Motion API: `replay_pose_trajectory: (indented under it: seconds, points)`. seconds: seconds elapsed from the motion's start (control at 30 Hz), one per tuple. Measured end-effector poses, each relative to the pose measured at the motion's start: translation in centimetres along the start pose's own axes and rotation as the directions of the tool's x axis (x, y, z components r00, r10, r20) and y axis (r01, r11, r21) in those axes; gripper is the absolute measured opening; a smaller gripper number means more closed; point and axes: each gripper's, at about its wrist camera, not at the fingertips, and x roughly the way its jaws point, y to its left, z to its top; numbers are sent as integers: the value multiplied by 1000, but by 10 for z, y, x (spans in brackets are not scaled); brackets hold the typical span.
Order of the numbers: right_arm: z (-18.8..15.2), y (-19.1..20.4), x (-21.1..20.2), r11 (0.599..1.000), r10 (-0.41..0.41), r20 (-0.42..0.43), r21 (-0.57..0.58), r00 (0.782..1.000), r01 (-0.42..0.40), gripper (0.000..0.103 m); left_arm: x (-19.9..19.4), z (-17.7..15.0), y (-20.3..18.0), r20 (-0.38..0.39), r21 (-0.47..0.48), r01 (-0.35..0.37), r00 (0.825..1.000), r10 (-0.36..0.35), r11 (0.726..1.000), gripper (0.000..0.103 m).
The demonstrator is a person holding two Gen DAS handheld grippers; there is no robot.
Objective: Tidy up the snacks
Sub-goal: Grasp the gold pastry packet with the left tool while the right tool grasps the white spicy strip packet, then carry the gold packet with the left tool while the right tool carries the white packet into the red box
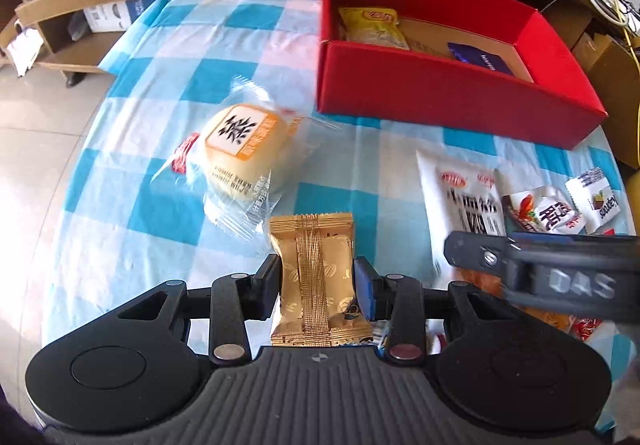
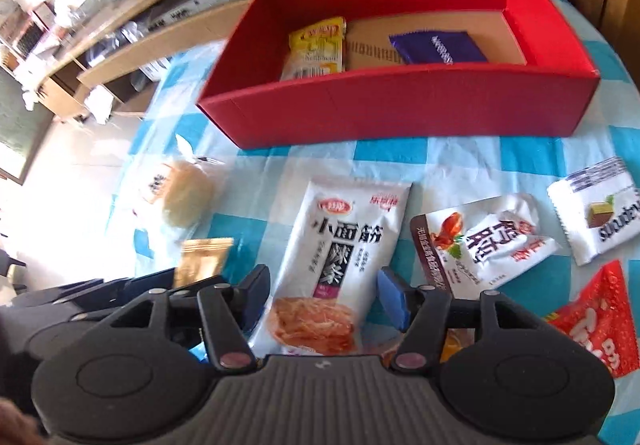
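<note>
Checked tablecloth [image 1: 168, 173]: left fingers [image 1: 318, 281] pinch gold packet [image 1: 316, 285]; right fingers [image 2: 320, 299] open over white pouch [image 2: 340, 245].

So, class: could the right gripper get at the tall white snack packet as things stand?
Probably yes: the right gripper is open with the white snack packet lying flat between its fingers, nothing on top.

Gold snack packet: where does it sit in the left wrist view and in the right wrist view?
Left wrist view: the gold snack packet stands bottom centre, clamped between the left gripper pads.
Right wrist view: it shows at lower left, partly hidden behind the left gripper, beside the round bun.
Shared landmark: the red box lies beyond it in both views.
</note>
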Motion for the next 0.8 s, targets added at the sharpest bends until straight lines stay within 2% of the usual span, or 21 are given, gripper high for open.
replay_pose_trajectory:
  seconds: [0.1,0.2,0.3,0.33,0.4,0.57,0.8]
  points:
    - [2,0,18,1000,-8,-30,3,1000,8,99,2,-2,2,-9,5,0,1000,0,1000,47]
    - [3,4,20,1000,-21,-16,-22,1000,21,100,5,-3,4,-16,3,3,1000,-3,1000,47]
    - [3,8,21,997,-50,0,-61,999,50,91,5,-3,4,-17,6,7,1000,-7,1000,47]
    - [2,12,22,991,-81,16,-103,997,82,84,5,-3,3,-17,8,8,1000,-8,1000,47]
    - [-1,16,23,980,-113,36,-158,993,117,81,3,-3,2,-15,12,12,1000,-12,1000,47]
    - [-7,4,7,983,-61,16,-171,998,63,77,-3,0,-2,1,16,29,1000,-29,999,47]
    - [-8,-8,-30,989,-23,86,-141,996,35,77,-13,11,-21,39,49,59,997,-61,997,47]
